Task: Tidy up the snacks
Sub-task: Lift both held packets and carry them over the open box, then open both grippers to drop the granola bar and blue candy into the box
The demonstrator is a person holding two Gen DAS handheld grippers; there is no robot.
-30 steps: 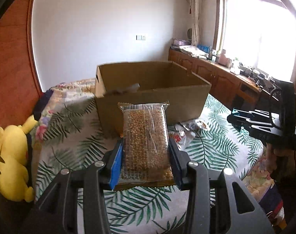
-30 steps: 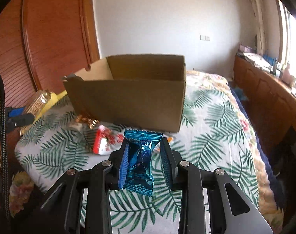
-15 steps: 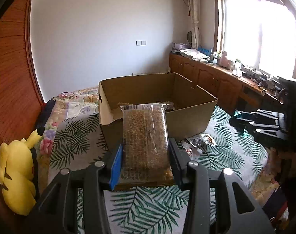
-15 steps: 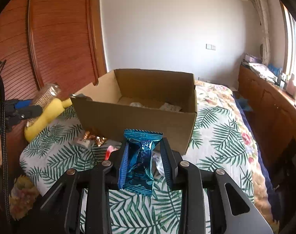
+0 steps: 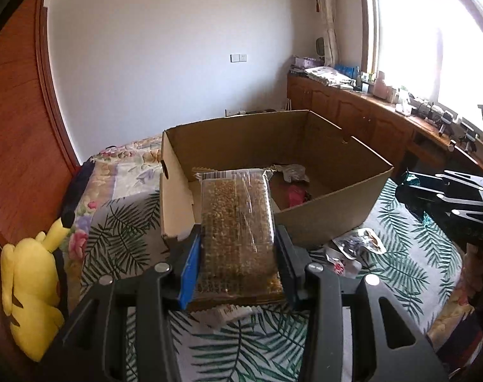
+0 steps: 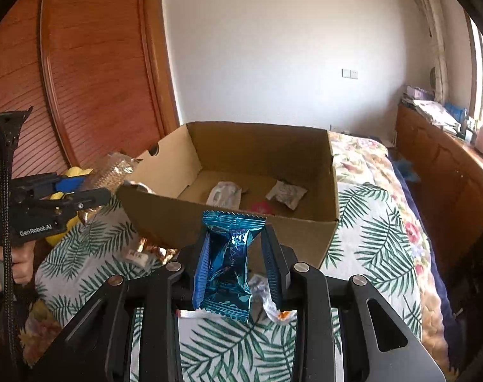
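Note:
An open cardboard box stands on a bed with a palm-leaf cover. My left gripper is shut on a clear pack of golden grain bars, held above the box's near left corner. My right gripper is shut on a shiny blue foil packet, just short of the box's front wall. Inside the box lie a few wrapped snacks and a red one. From the right wrist view, the left gripper with its pack shows at the box's left side.
Loose wrappers lie on the bed cover in front of the box. A yellow plush toy rests at the bed's left edge by a wooden headboard. A wooden counter with clutter runs under the window on the right.
Both grippers have moved forward toward the box and risen, each keeping its snack. The box's inside and its contents have come into view.

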